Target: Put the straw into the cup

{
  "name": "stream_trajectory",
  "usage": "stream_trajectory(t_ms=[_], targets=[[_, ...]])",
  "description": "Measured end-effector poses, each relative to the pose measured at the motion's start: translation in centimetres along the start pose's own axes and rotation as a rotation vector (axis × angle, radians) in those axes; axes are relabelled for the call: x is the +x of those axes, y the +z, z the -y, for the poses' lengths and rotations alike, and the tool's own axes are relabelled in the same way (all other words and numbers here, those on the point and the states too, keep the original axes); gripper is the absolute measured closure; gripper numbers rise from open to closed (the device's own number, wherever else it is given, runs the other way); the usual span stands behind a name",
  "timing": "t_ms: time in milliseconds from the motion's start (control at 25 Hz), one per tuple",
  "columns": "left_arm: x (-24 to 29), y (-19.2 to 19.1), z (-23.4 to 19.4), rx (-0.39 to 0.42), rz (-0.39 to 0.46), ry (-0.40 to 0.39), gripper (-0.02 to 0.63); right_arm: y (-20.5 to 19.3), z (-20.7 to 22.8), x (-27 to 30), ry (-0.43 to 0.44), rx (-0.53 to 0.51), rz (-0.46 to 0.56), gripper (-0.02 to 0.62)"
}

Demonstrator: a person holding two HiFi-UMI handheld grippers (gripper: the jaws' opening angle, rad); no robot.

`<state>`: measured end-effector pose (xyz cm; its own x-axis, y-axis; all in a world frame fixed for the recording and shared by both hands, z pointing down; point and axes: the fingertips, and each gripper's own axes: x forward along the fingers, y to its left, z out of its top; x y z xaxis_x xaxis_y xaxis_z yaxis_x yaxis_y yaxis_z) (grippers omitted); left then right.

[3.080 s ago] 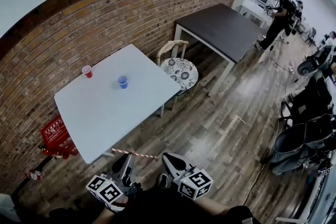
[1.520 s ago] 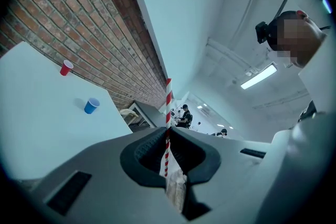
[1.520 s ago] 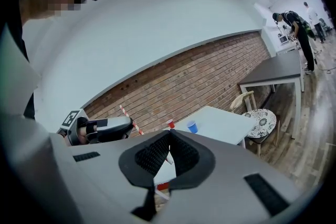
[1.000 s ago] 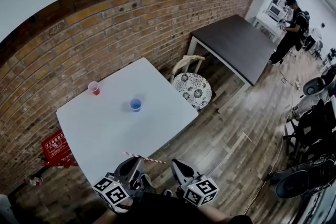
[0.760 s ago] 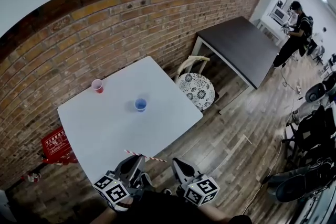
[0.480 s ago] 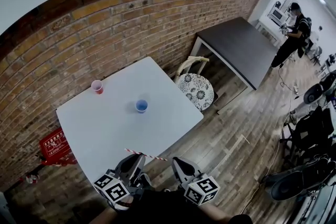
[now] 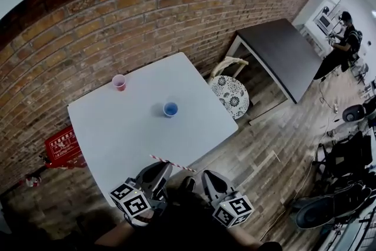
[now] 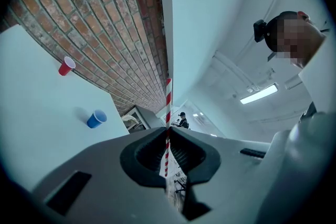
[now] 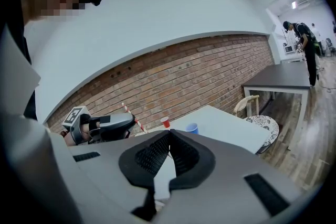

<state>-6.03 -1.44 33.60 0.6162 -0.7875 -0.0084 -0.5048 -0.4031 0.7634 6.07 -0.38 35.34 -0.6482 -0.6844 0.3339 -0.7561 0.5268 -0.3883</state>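
Note:
A red-and-white striped straw (image 7: 173,163) lies crosswise over the near edge of the white table (image 7: 117,138). My left gripper (image 7: 160,167) is shut on it. In the left gripper view the straw (image 8: 168,107) rises straight up out of the closed jaws of the left gripper (image 8: 168,132). A blue cup (image 7: 170,109) stands open near the table's middle, and a red cup (image 7: 119,82) sits at the far left by the brick wall. My right gripper (image 7: 207,175) hangs beside the left one, off the table's edge. In its own view the right gripper (image 9: 169,135) is shut, nothing between the jaws.
A brick wall (image 7: 176,14) runs behind the table. A round patterned chair (image 7: 231,96) stands at the table's right, with a dark table (image 7: 281,53) beyond it. A red crate (image 7: 62,146) sits on the floor at the left. A person (image 7: 342,44) stands far right.
The head view has shifted toward the table, so the cups and table edge sit closer to both grippers. The left gripper still holds the straw; the right stays shut beside it.

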Motion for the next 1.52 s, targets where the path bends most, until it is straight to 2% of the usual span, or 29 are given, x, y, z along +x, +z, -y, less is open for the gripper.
stream_trajectory(t_ms=[160,360,640,880,1520], targets=[[1.0,0.6,-1.1,-0.01,0.017,0.025,0.569,0.3,1.1,1.6,0.023,0.014,-0.005,0.572],[2.4,1.9,-2.7,0.0,0.047,0.082,0.569,1.4,2.2,4.8,0.096,0.006,-0.021,0.572],[6.4,3.7,-4.4,0.003,0.094,0.159,0.569,4.0,5.2,8.7,0.189,0.01,-0.057,0.572],[9.8,4.4,-5.4,0.016,0.114,0.214,0.569,5.5,8.5,10.9,0.237,0.022,-0.088,0.572],[14.3,6.4,-7.8,0.129,0.196,0.397,0.569,7.8,13.8,14.4,0.355,0.056,-0.121,0.572]])
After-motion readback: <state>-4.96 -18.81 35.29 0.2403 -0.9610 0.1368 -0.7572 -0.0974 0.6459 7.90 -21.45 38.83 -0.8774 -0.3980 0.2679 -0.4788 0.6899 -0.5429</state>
